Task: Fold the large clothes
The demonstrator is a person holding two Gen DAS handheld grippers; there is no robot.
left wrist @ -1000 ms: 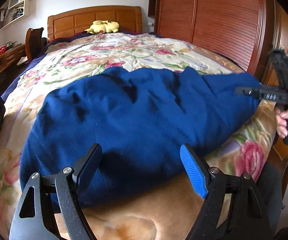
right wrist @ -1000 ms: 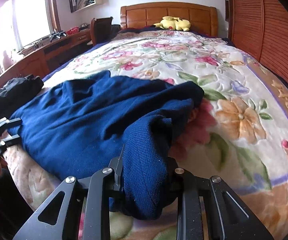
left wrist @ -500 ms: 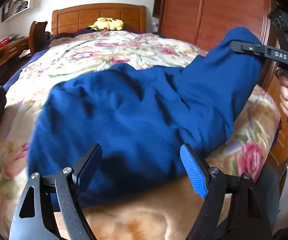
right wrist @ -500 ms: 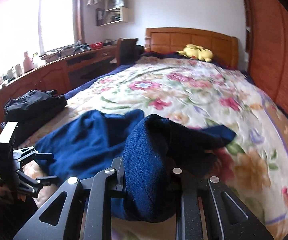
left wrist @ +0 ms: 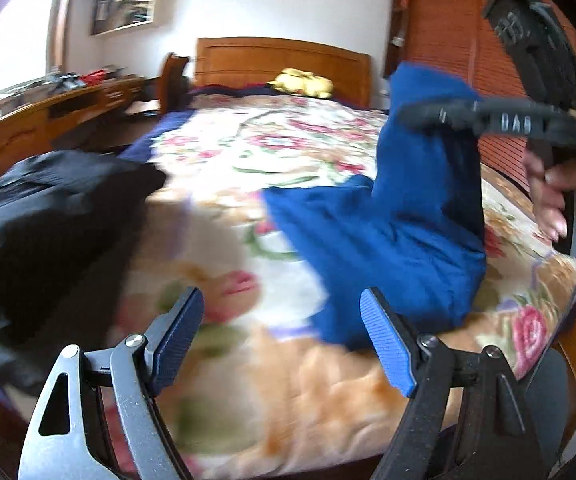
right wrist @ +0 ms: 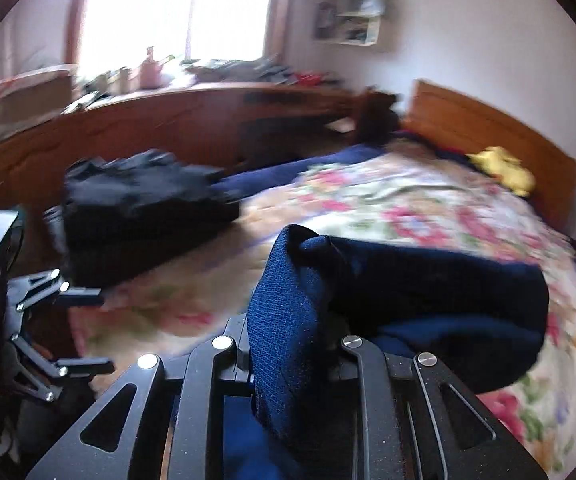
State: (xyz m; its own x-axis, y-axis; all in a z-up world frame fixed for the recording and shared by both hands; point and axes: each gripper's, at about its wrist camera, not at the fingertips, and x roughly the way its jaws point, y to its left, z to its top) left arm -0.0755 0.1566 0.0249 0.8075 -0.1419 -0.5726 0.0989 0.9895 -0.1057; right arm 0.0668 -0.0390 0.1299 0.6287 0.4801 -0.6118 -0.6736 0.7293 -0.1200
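On the floral bedspread, toward its right side, lies a dark blue garment, one end lifted off the bed and pinched in the right gripper, whose jaws are clamped narrowly on a thick fold of the fabric. Near the foot of the bed the left gripper hovers with its blue pads spread wide and nothing between them. A black bag sits at the bed's left edge, and a yellow plush toy rests by the wooden headboard.

Blue garment pinched, R hand-held gripper
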